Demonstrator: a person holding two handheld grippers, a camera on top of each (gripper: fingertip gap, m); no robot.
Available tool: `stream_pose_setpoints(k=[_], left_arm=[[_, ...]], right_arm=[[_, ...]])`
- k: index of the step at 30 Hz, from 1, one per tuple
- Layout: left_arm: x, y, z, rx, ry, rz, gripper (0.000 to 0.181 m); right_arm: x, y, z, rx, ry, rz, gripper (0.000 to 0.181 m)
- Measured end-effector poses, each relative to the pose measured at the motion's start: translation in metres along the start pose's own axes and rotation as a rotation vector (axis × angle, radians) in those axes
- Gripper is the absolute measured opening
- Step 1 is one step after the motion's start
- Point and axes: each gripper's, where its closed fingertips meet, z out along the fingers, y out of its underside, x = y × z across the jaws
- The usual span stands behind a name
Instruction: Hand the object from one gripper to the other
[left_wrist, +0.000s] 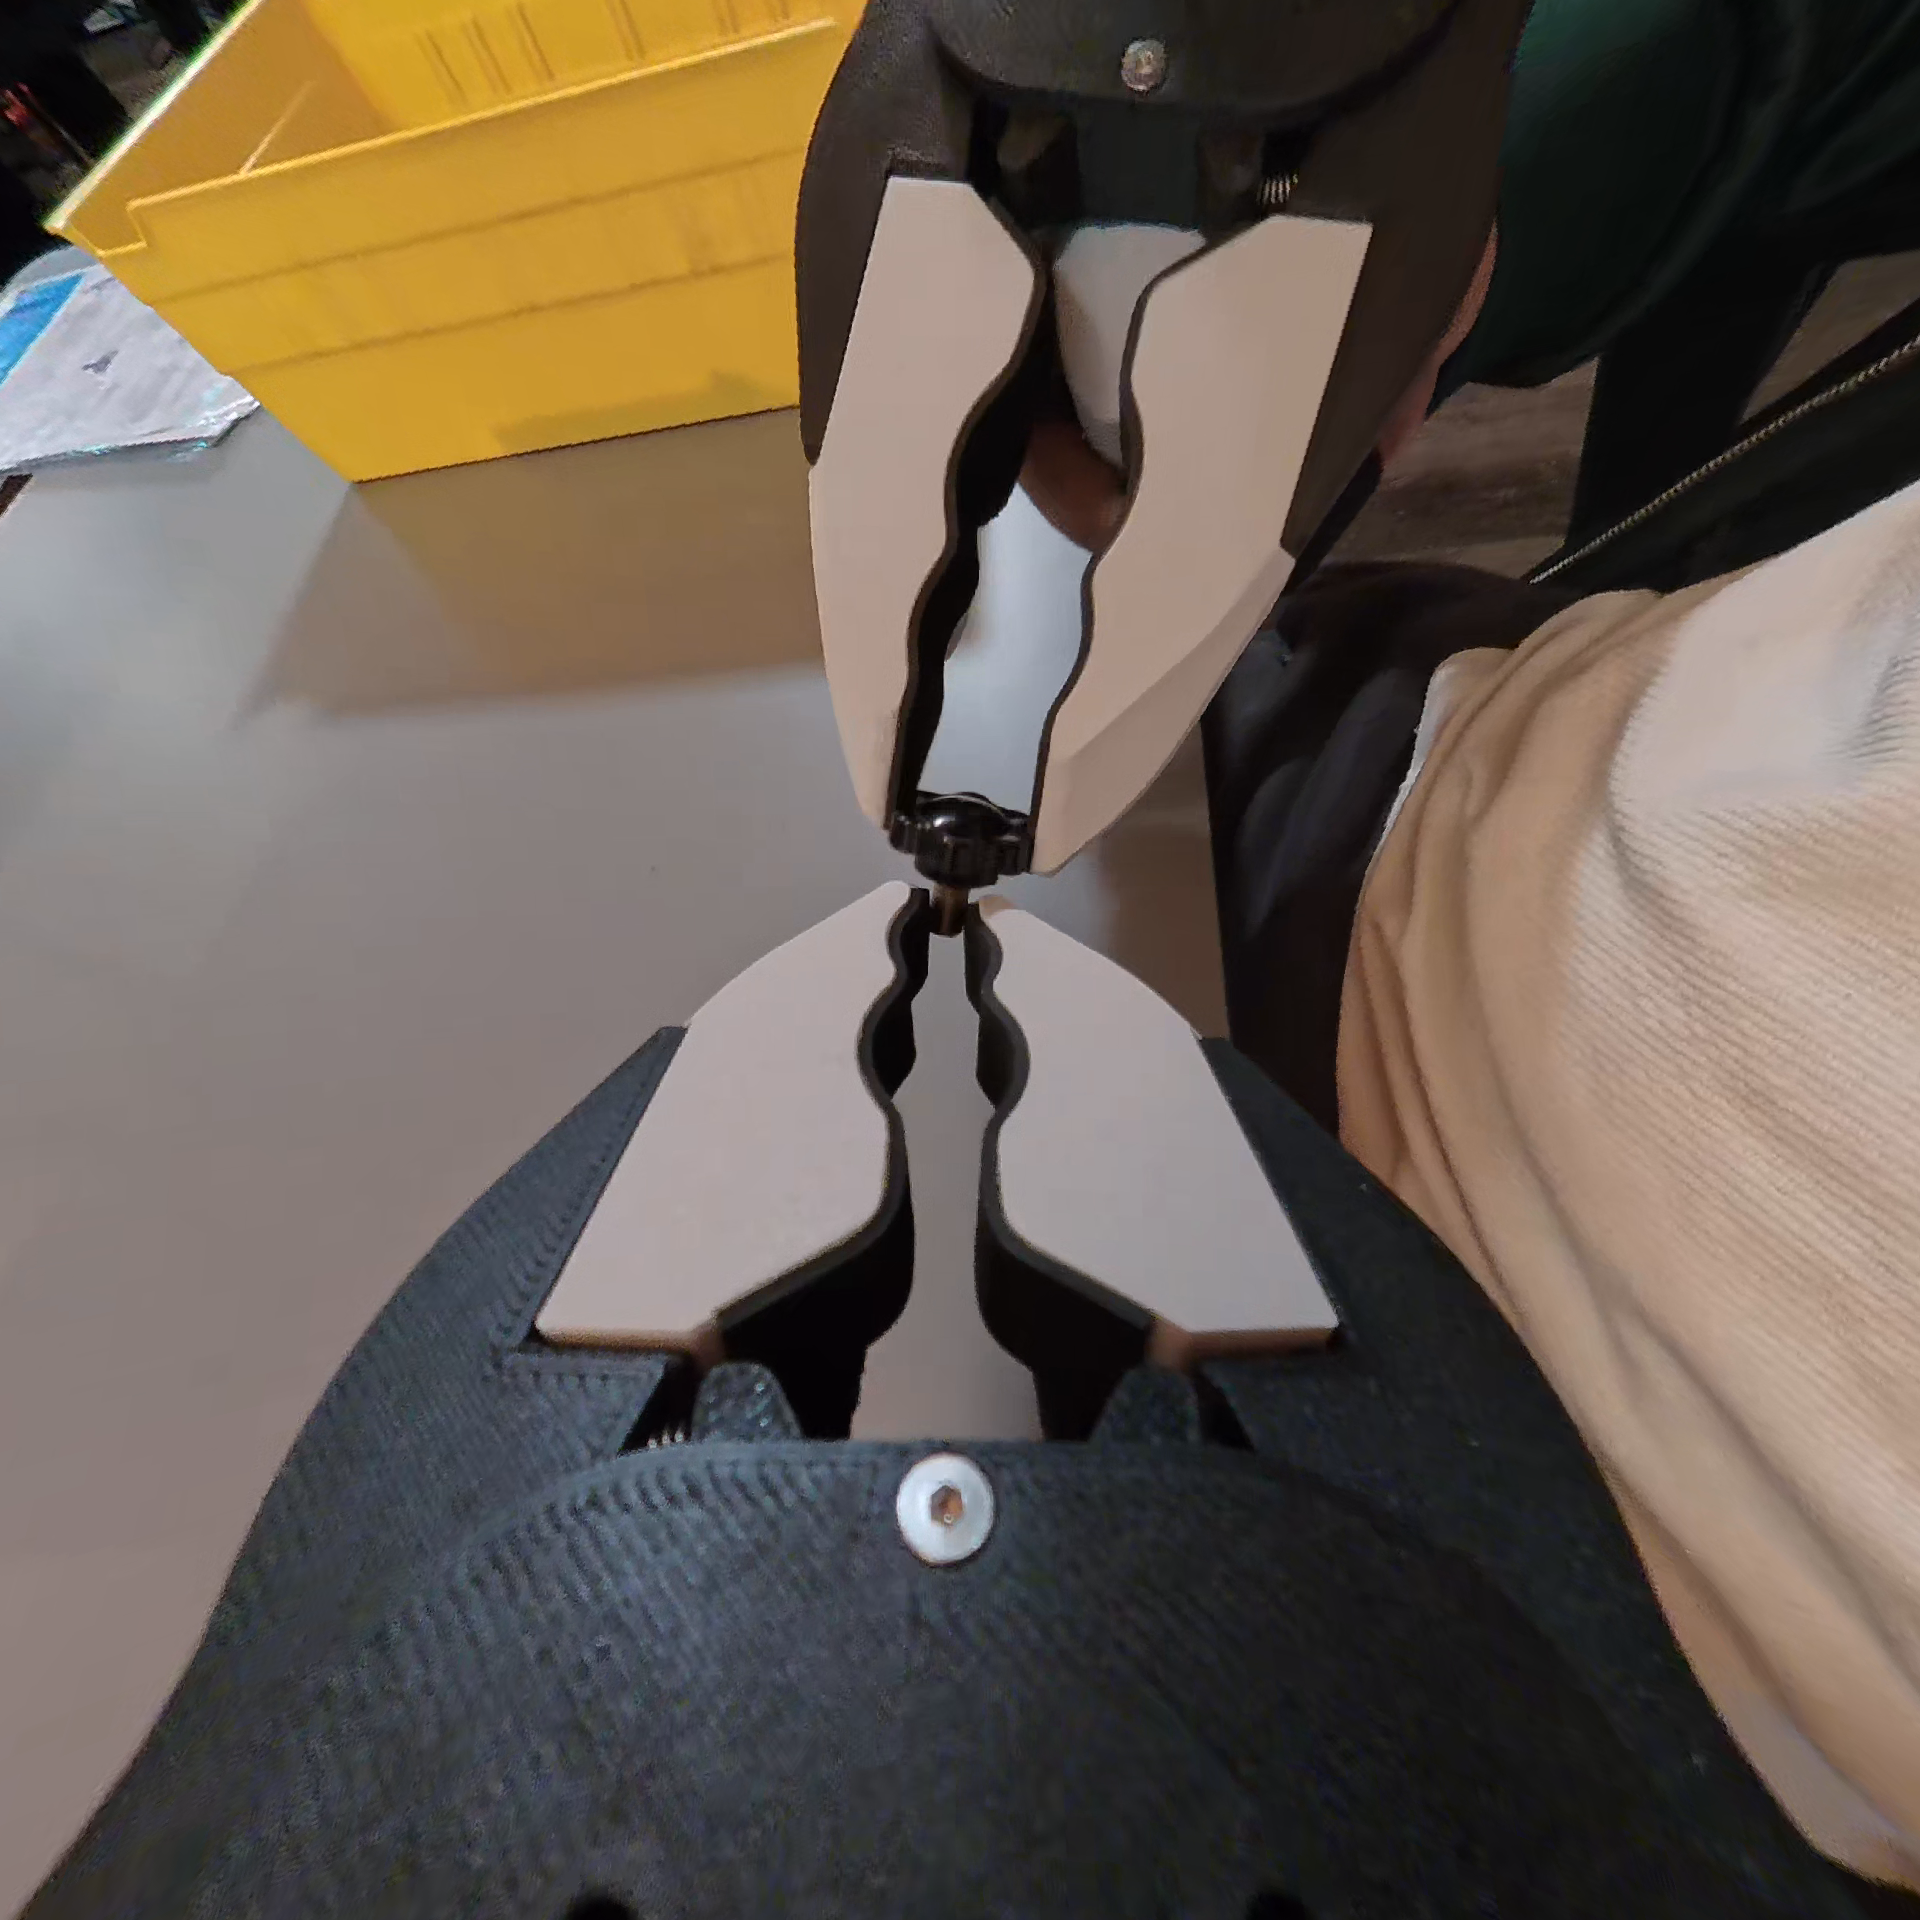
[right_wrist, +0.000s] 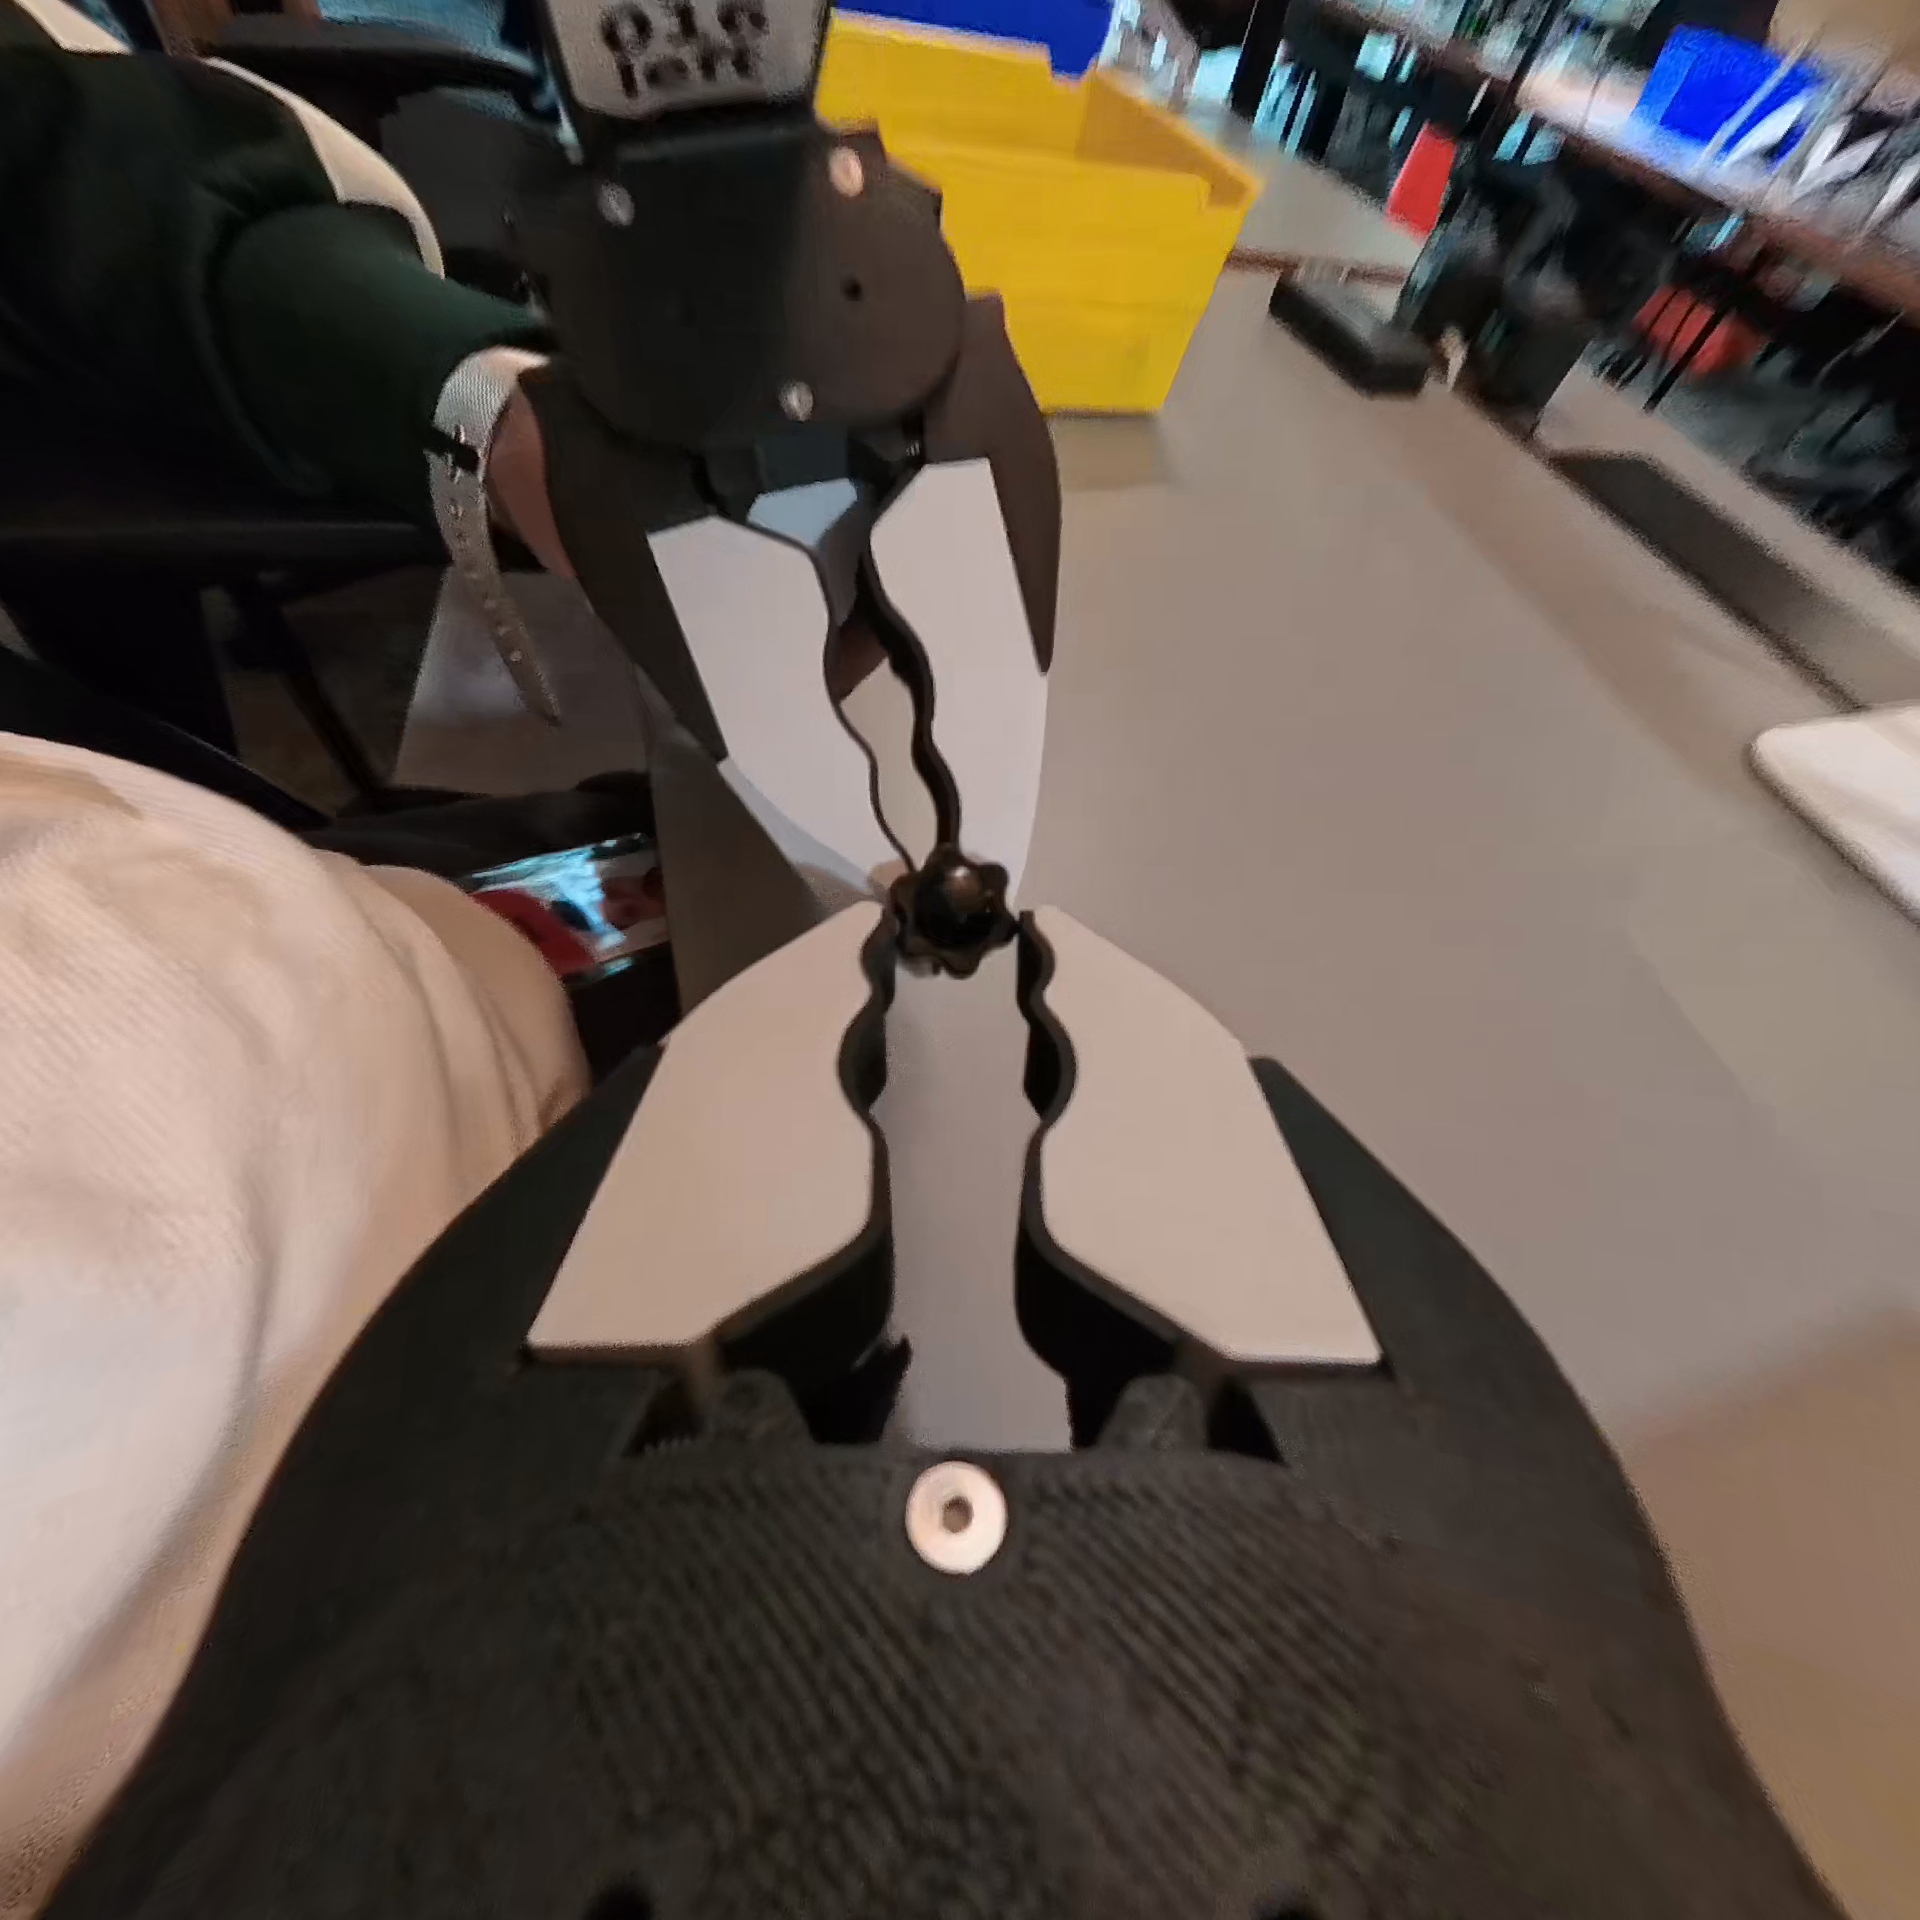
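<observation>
Left wrist view: the black knob screw (left_wrist: 958, 840) hangs above the table (left_wrist: 364, 831), stem toward the left gripper (left_wrist: 940, 909), whose narrow jaws pinch the stem. The right gripper (left_wrist: 961, 831) opposite clamps the lobed head; both grip along one axis.

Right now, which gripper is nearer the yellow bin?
Left, as far as I can judge. The left gripper pinches the black knob's stem with the yellow bin just ahead to its left. The right gripper, clamping the knob's head, sees the bin beyond the left gripper.
</observation>
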Motion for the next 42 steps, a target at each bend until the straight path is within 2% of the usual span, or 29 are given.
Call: stream_pose_setpoints(k=[1, 5, 9, 14, 23, 35, 42], left_arm=[[0.0, -0.001, 0.0, 0.015, 0.006, -0.021, 0.005], [-0.004, -0.009, -0.003, 0.109, 0.041, -0.137, 0.005], [-0.007, -0.021, -0.011, 0.23, 0.115, -0.272, 0.005], [-0.008, -0.034, -0.021, 0.353, 0.167, -0.336, 0.004], [-0.005, -0.044, -0.021, 0.413, 0.151, -0.316, 0.004], [0.0, -0.05, -0.021, 0.438, 0.16, -0.325, 0.004], [0.001, -0.05, -0.021, 0.438, 0.163, -0.319, 0.004]], right_arm=[[0.003, -0.003, 0.0, 0.026, 0.022, -0.039, 0.024], [0.013, -0.014, -0.004, 0.105, 0.111, -0.115, 0.043], [0.015, -0.03, -0.013, 0.222, 0.105, -0.073, 0.054], [0.017, -0.041, -0.021, 0.349, 0.023, 0.107, 0.05], [0.019, -0.045, -0.018, 0.42, -0.034, 0.309, 0.047], [0.007, -0.048, -0.017, 0.423, -0.087, 0.26, 0.023], [0.006, -0.048, -0.018, 0.428, -0.103, 0.256, 0.023]])
